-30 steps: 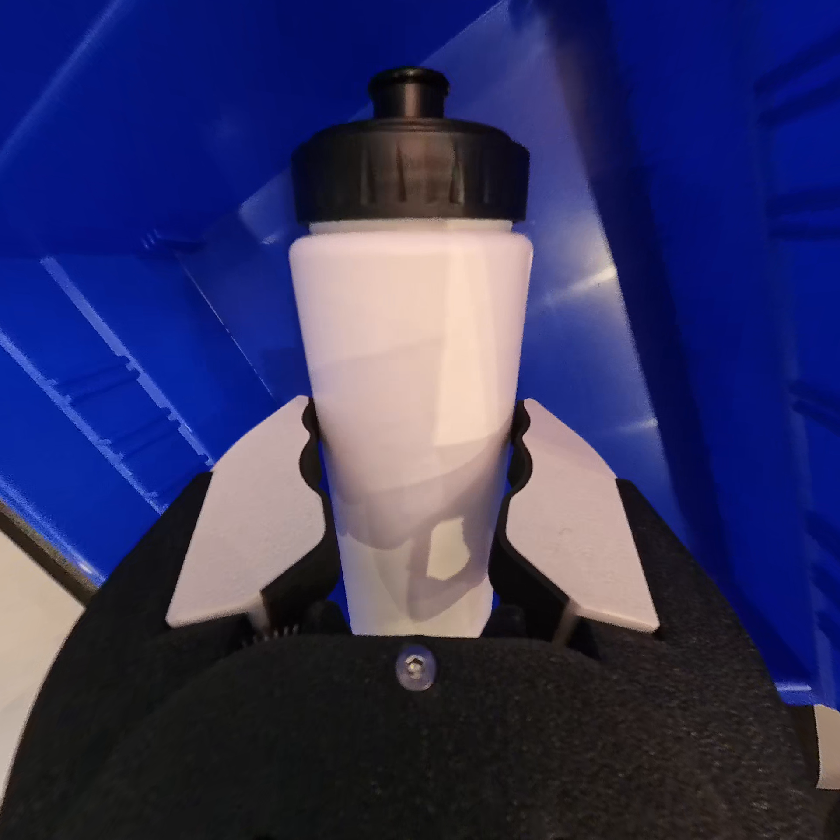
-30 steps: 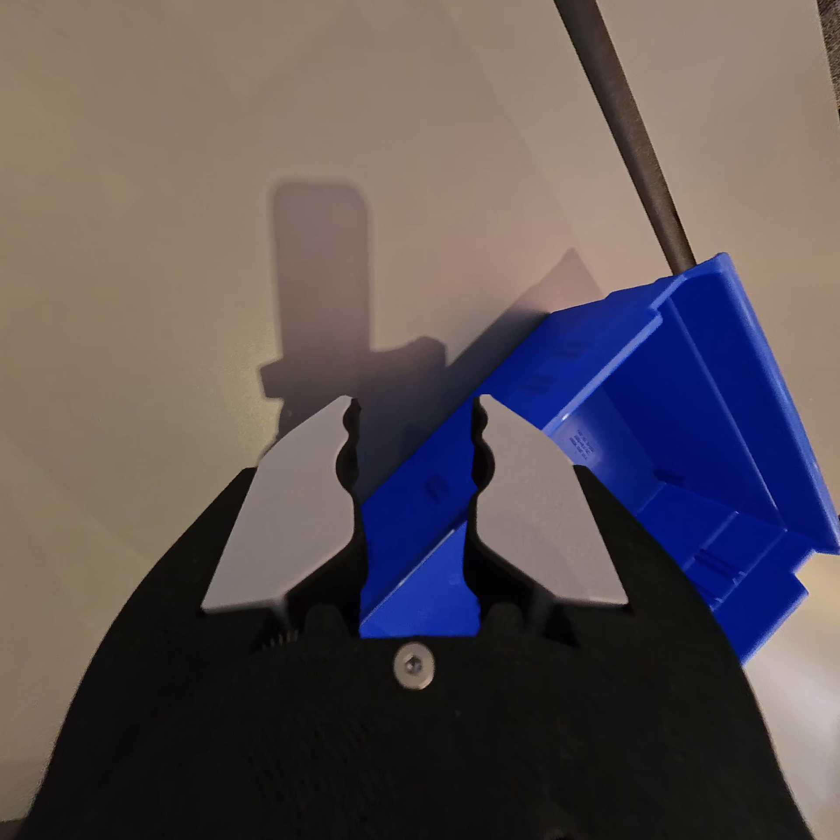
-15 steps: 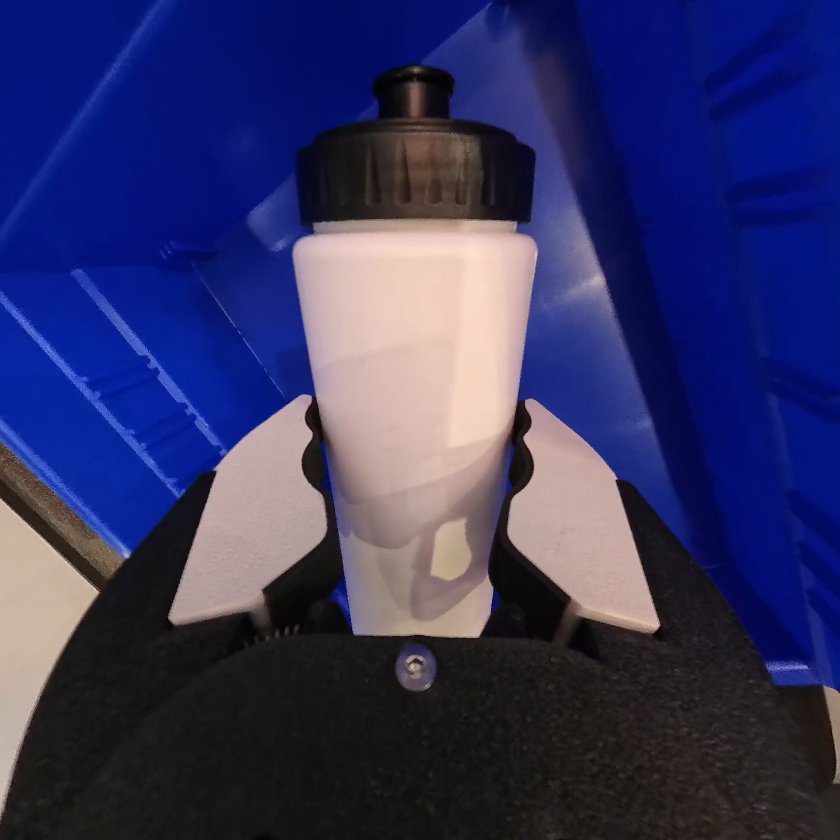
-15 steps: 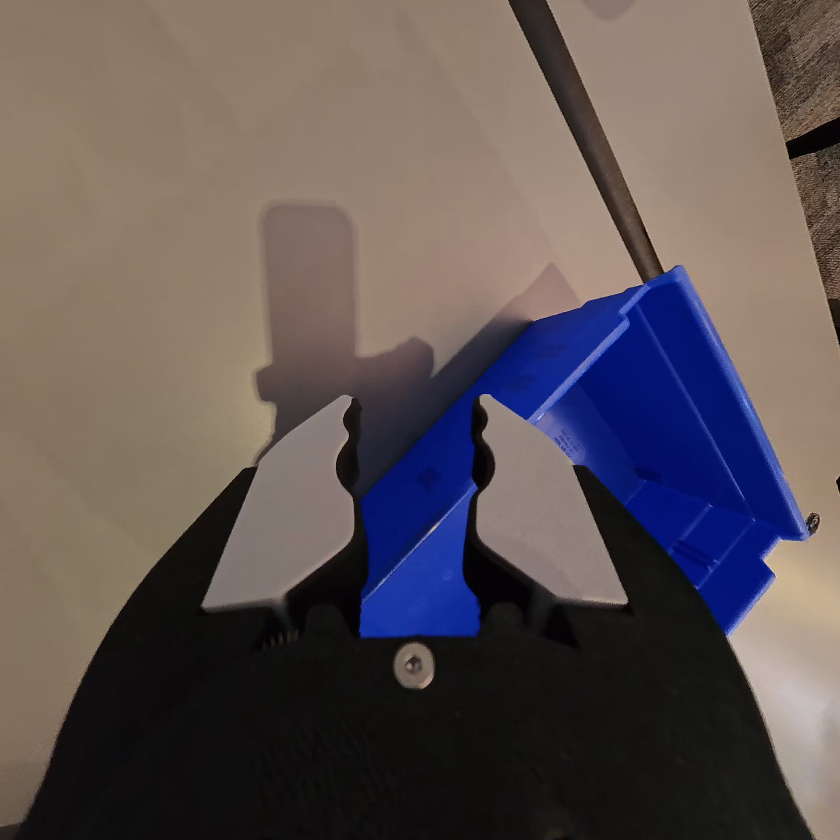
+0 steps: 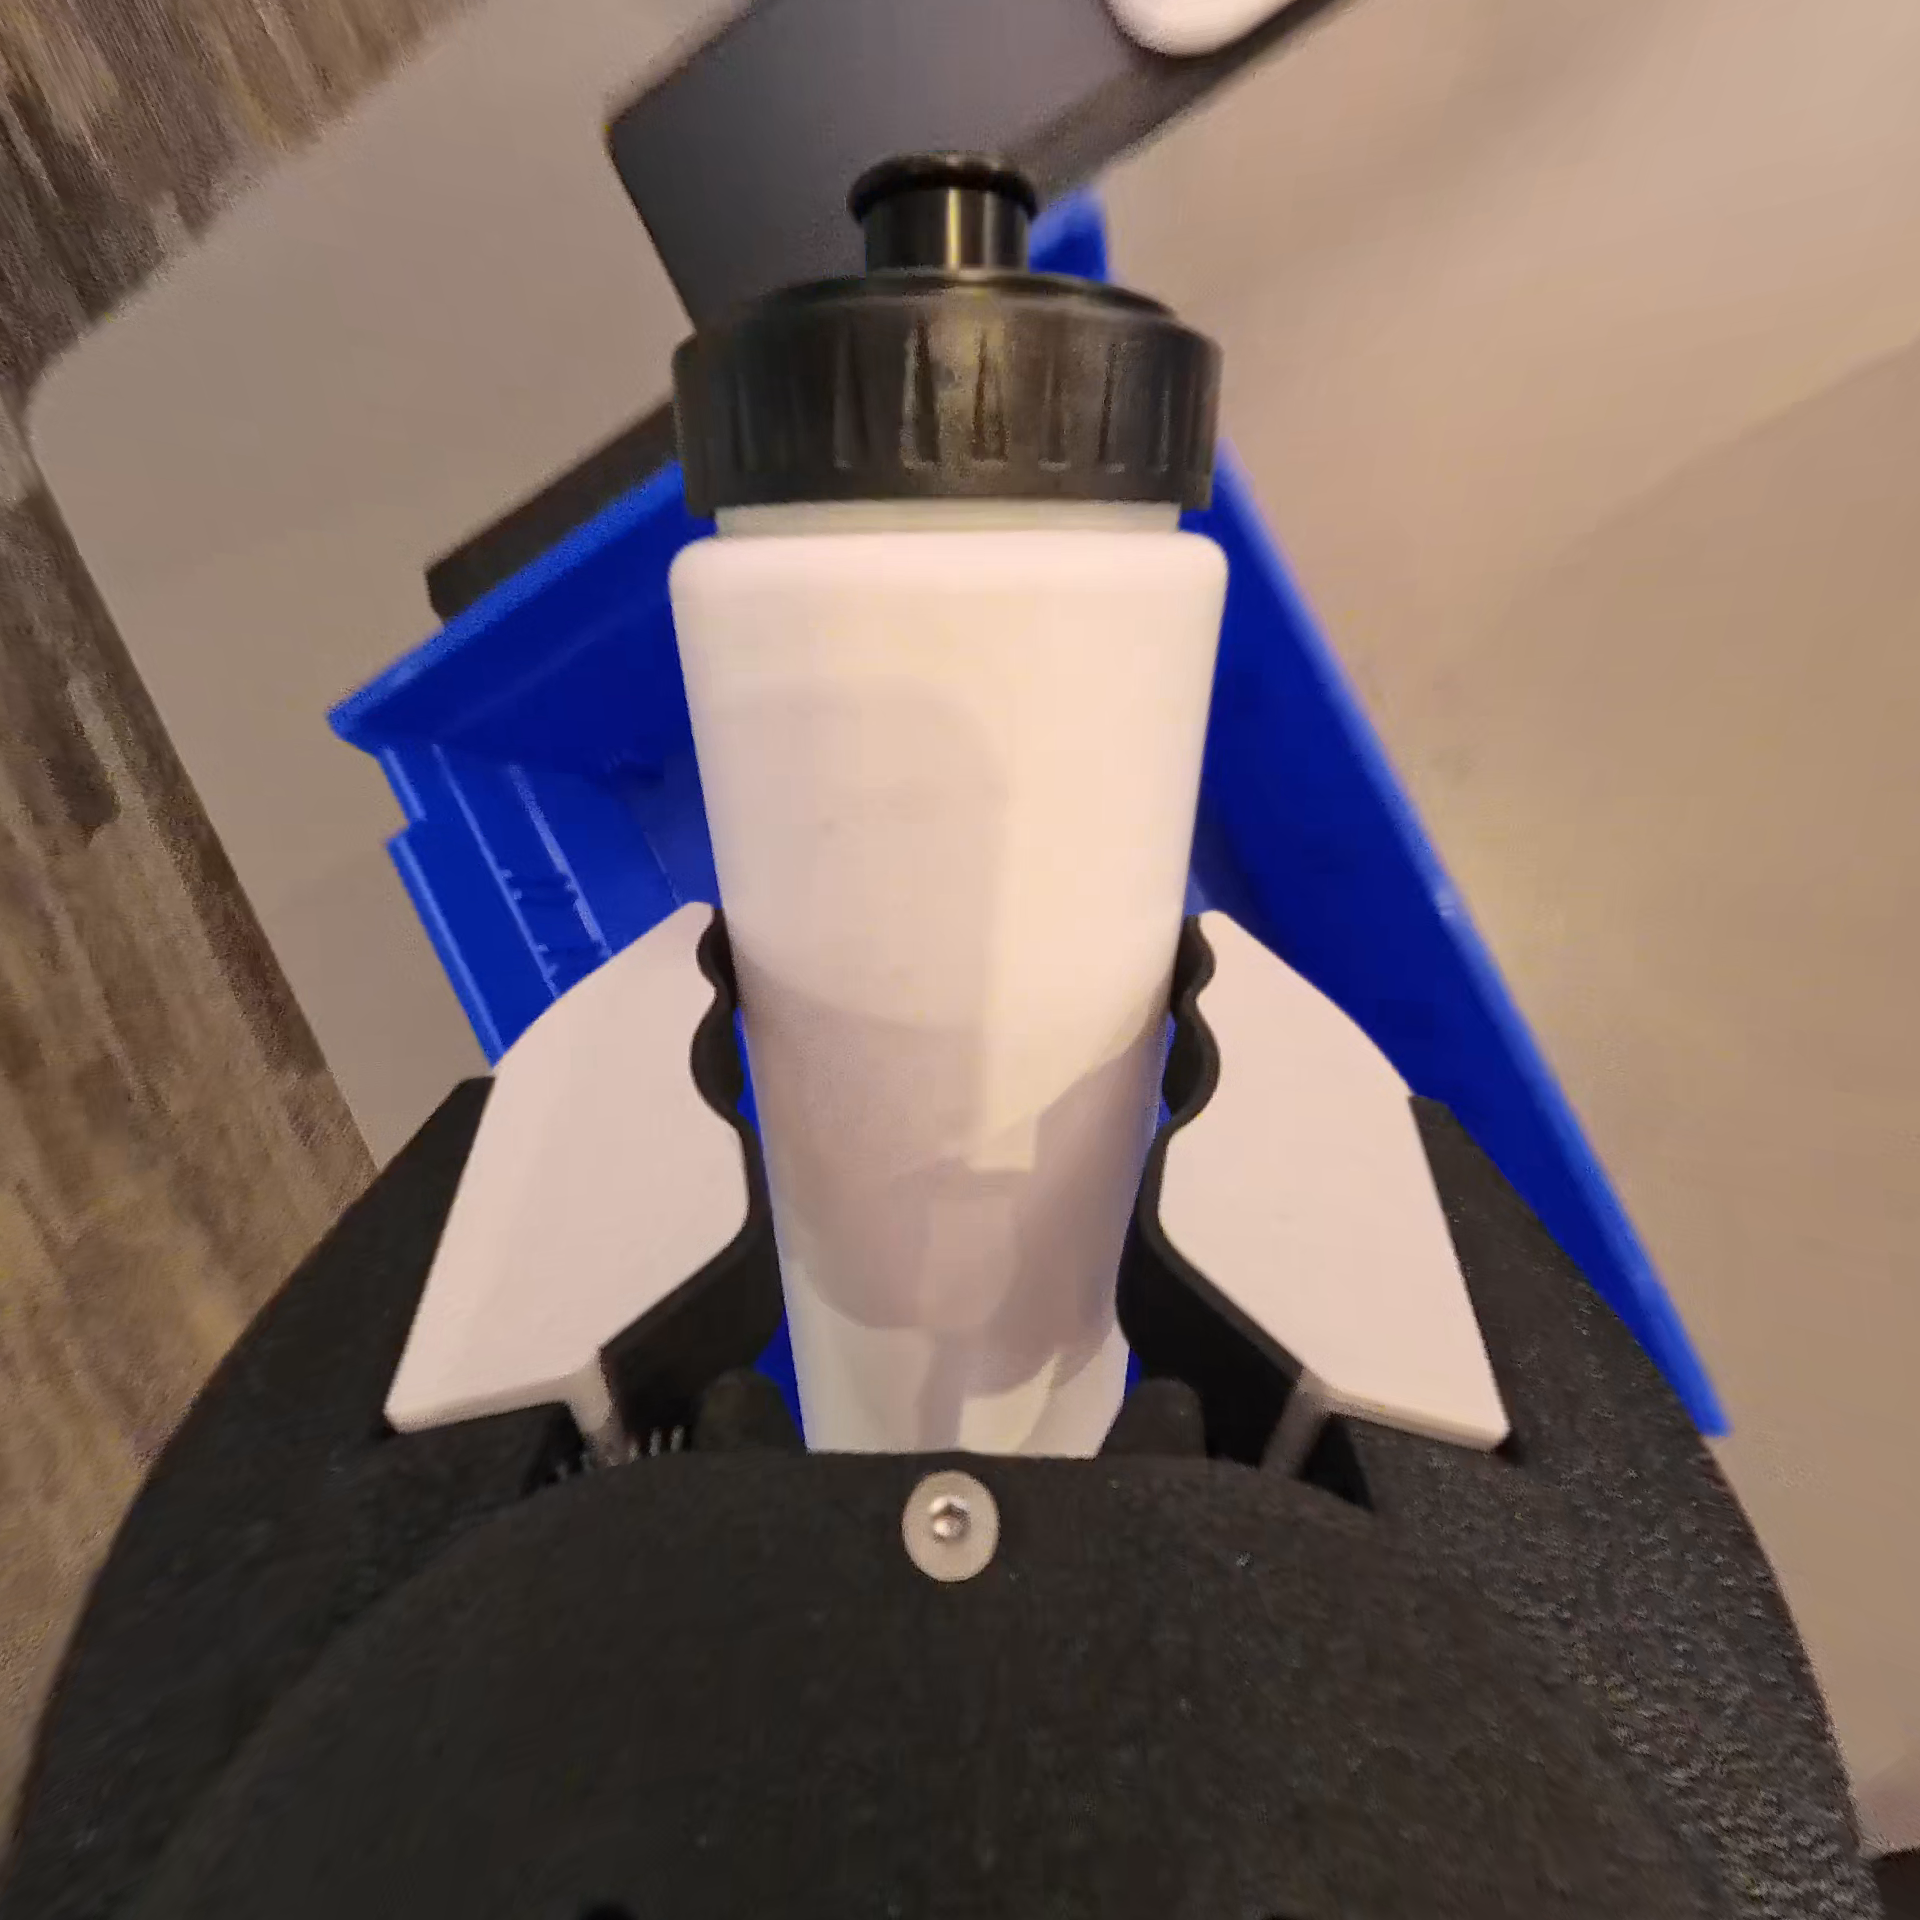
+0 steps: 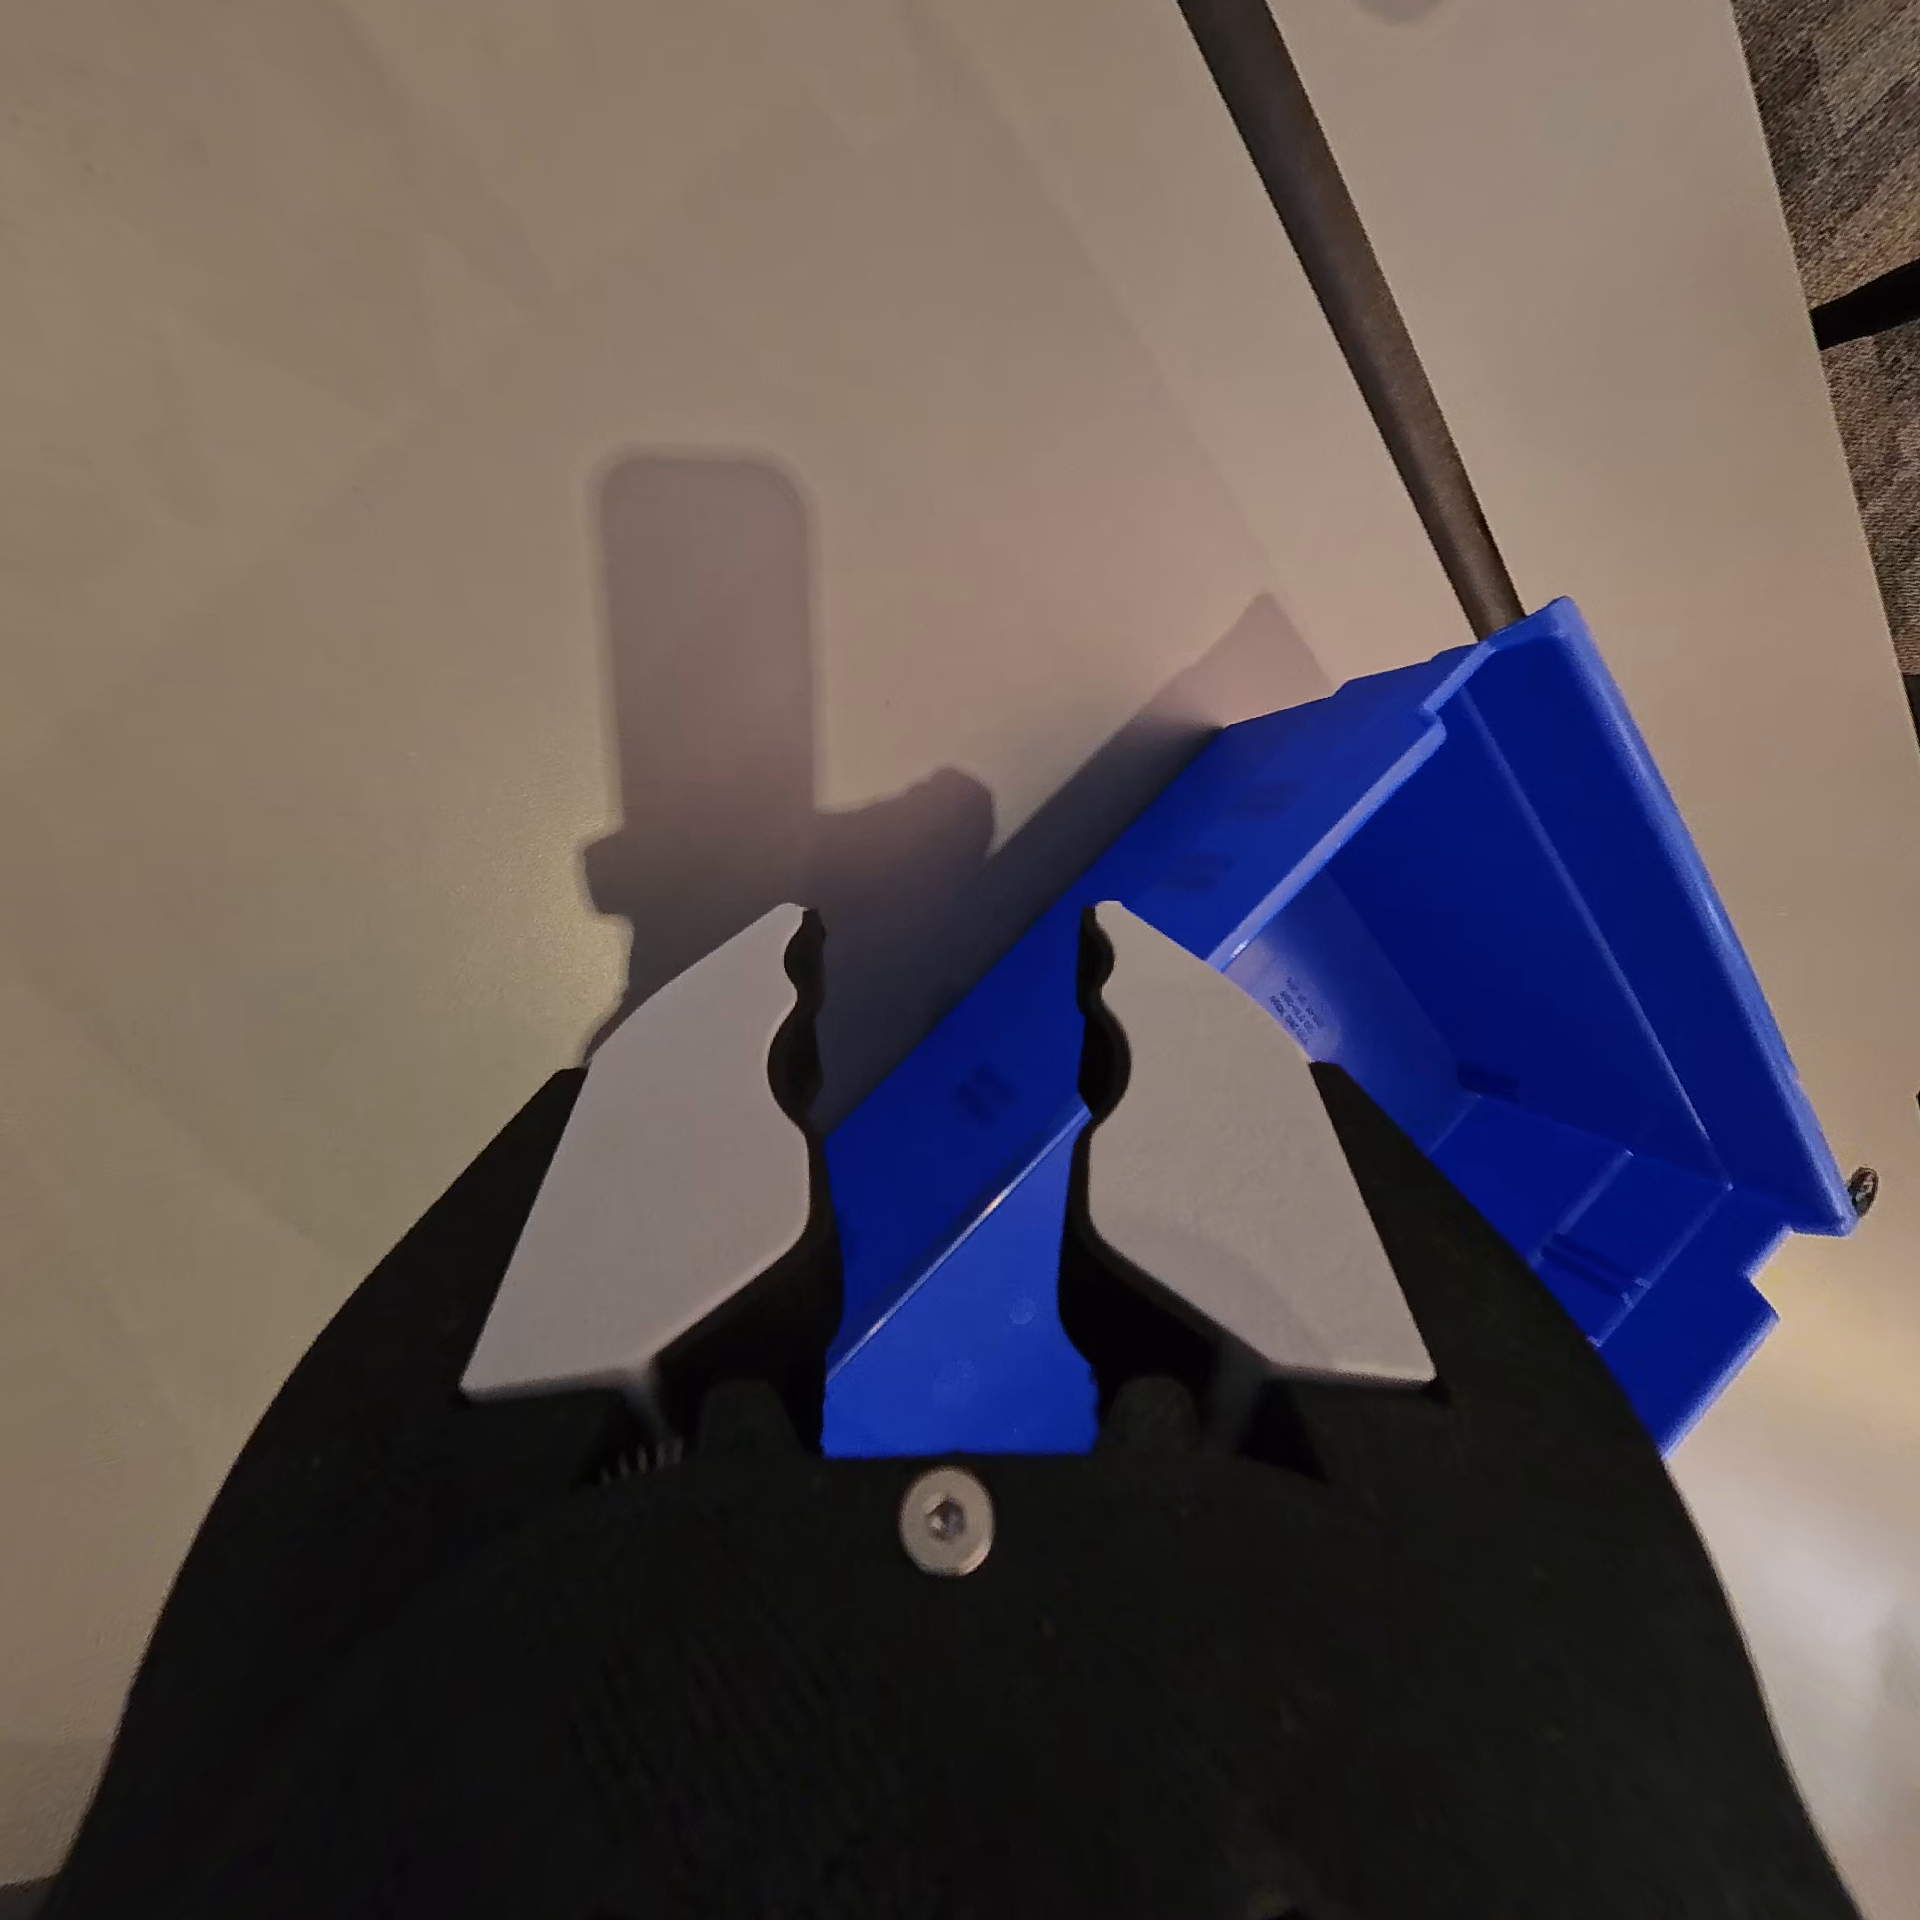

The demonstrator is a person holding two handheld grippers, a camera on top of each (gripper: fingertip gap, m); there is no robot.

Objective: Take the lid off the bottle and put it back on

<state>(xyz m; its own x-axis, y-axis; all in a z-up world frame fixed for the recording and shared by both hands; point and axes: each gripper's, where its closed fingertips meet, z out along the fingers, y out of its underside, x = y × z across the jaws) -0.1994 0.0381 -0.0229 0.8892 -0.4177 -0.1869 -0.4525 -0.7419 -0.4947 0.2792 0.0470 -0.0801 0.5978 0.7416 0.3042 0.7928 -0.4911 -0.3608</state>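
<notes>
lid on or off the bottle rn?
On. The black lid sits on the white bottle's neck; the left gripper clamps the body.

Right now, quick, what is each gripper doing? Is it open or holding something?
Left gripper: closed on the white bottle, black lid on.
Right gripper: open, holding nothing, blue bin beyond it.

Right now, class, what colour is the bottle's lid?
Black lid, seen best in the left wrist view.

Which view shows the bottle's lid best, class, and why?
The left wrist view: the black lid sits on the white bottle, which the left tongs grip. The right wrist view shows no lid, only open right tongs over the blue bin.
</notes>
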